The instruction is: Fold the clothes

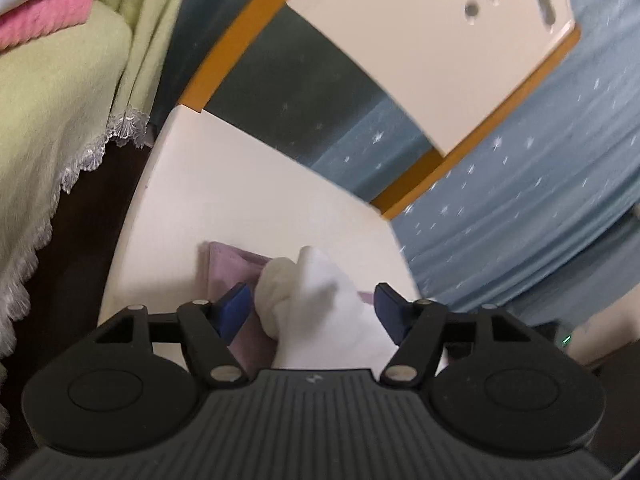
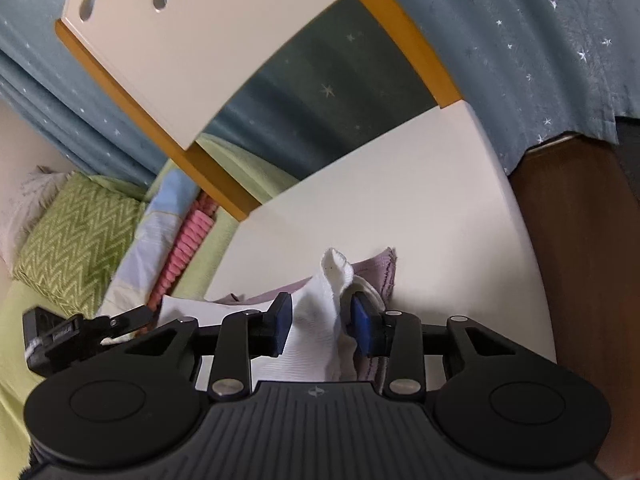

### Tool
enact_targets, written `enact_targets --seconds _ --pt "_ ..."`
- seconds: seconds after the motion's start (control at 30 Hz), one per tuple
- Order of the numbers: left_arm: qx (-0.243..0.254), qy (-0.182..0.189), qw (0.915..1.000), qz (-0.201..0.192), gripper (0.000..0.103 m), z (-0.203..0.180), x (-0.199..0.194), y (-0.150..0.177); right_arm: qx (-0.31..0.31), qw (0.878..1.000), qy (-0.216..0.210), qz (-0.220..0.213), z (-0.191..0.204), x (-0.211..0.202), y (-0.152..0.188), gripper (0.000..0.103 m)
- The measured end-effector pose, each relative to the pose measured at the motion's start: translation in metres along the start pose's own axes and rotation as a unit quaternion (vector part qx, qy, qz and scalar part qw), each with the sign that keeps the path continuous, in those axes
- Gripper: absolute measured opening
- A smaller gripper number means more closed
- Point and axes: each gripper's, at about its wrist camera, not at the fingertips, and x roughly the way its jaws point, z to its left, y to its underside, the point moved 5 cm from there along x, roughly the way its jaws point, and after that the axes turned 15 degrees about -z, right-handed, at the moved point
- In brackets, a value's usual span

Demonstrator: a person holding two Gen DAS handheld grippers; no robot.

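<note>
Left gripper (image 1: 314, 312) jaws open around the white sock (image 1: 320, 320); right gripper (image 2: 322, 322) jaws pinch it over the table (image 2: 440, 220).

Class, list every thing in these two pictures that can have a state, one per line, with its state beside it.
White sock: bunched up, lying on the purple cloth, not flat.
Purple cloth: folded, lying on the white table.
Left claw: open, sock between its pads but not pressed.
Right claw: partly open around the sock, grip unclear.
Curtain: hanging, drawn.
</note>
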Motion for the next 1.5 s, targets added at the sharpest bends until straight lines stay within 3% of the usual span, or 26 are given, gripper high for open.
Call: enact_targets --seconds 0.03,0.1,0.13,0.17,0.23,0.3,0.37,0.43,0.47,0.5,0.57,0.63,0.7,0.73,0.77,0.8,0.87,0.93,1.03,1.17,1.23,1.3,1.33,1.37,1.5 --pt "0.014 -0.002 0.9998 0.011 0.054 -0.003 0.004 0.002 -0.001 1.000 0.000 0.002 0.001 0.002 0.000 0.037" --pt "0.039 -0.011 0.9991 0.011 0.022 -0.006 0.009 0.002 -0.007 1.000 -0.003 0.003 0.004 0.004 0.000 0.031" --pt "0.047 -0.004 0.9989 0.000 0.011 -0.008 0.007 0.002 -0.015 1.000 -0.004 -0.002 0.005 0.003 0.000 0.016" --pt "0.055 0.002 0.9984 -0.011 0.009 -0.011 0.006 0.002 -0.028 1.000 -0.005 -0.010 0.007 0.001 0.000 0.010" --pt "0.097 0.014 0.9941 -0.047 0.009 -0.020 -0.003 0.002 -0.050 0.998 -0.020 -0.031 0.013 -0.006 -0.002 0.008" --pt "0.166 0.017 0.9819 -0.089 0.009 -0.034 -0.014 0.010 -0.069 0.996 -0.035 -0.048 0.017 -0.012 -0.003 0.008" --pt "0.204 -0.004 0.9744 -0.093 0.011 -0.036 -0.012 0.019 -0.075 0.996 -0.020 -0.040 0.015 -0.007 -0.001 0.009" --pt "0.191 -0.056 0.9783 -0.058 0.021 -0.023 0.002 0.025 -0.063 0.998 0.014 -0.012 0.007 0.005 0.003 0.025" --pt "0.180 -0.078 0.9795 -0.046 0.033 -0.016 0.006 0.027 -0.060 0.998 0.029 -0.006 0.004 0.008 0.005 0.028" --pt "0.161 -0.084 0.9821 -0.047 0.039 -0.011 0.006 0.025 -0.054 0.998 0.033 -0.012 0.004 0.006 0.004 0.031" --pt "0.128 -0.083 0.9867 -0.054 0.039 -0.005 0.000 0.016 -0.050 0.997 0.047 -0.034 0.006 -0.001 0.000 0.045" --pt "0.120 -0.097 0.9852 -0.075 0.039 -0.005 -0.009 0.005 -0.086 0.991 0.083 -0.068 0.012 -0.013 -0.007 0.045" --pt "0.124 -0.086 0.9837 -0.097 0.026 -0.013 -0.020 -0.005 -0.139 0.981 0.100 -0.094 0.027 -0.025 -0.009 0.040" --pt "0.130 -0.076 0.9831 -0.104 0.019 -0.018 -0.023 -0.008 -0.163 0.977 0.093 -0.100 0.038 -0.028 -0.008 0.025" --pt "0.148 -0.062 0.9819 -0.100 0.009 -0.027 -0.023 -0.008 -0.183 0.974 0.088 -0.097 0.047 -0.027 -0.006 0.018" --pt "0.182 -0.059 0.9771 -0.094 0.002 -0.036 -0.019 -0.004 -0.205 0.971 0.087 -0.088 0.056 -0.022 -0.002 0.017" --pt "0.258 -0.063 0.9609 -0.077 0.000 -0.052 -0.007 0.006 -0.261 0.959 0.088 -0.062 0.072 -0.007 0.008 0.000" --pt "0.308 -0.074 0.9466 -0.057 0.000 -0.055 0.010 0.015 -0.291 0.949 0.113 -0.041 0.073 0.010 0.016 0.000" --pt "0.313 -0.089 0.9456 -0.018 0.000 -0.037 0.034 0.022 -0.299 0.944 0.138 -0.006 0.062 0.030 0.026 0.000" --pt "0.337 -0.080 0.9376 -0.026 0.000 -0.033 0.032 0.027 -0.292 0.948 0.127 0.007 0.057 0.031 0.028 0.000" --pt "0.333 -0.077 0.9393 -0.028 0.000 -0.036 0.026 0.028 -0.268 0.956 0.118 0.008 0.054 0.028 0.023 0.000" --pt "0.294 -0.066 0.9527 -0.040 0.000 -0.035 0.020 0.020 -0.226 0.969 0.102 -0.008 0.051 0.021 0.014 0.003" --pt "0.270 -0.061 0.9594 -0.052 0.000 -0.033 0.015 0.016 -0.210 0.973 0.090 -0.025 0.054 0.011 0.011 0.012" --pt "0.249 -0.059 0.9645 -0.064 0.000 -0.032 0.007 0.011 -0.193 0.977 0.078 -0.041 0.056 0.000 0.009 0.014" --pt "0.217 -0.049 0.9701 -0.097 0.000 -0.034 -0.032 0.006 -0.193 0.976 0.052 -0.081 0.074 -0.046 0.026 0.014"
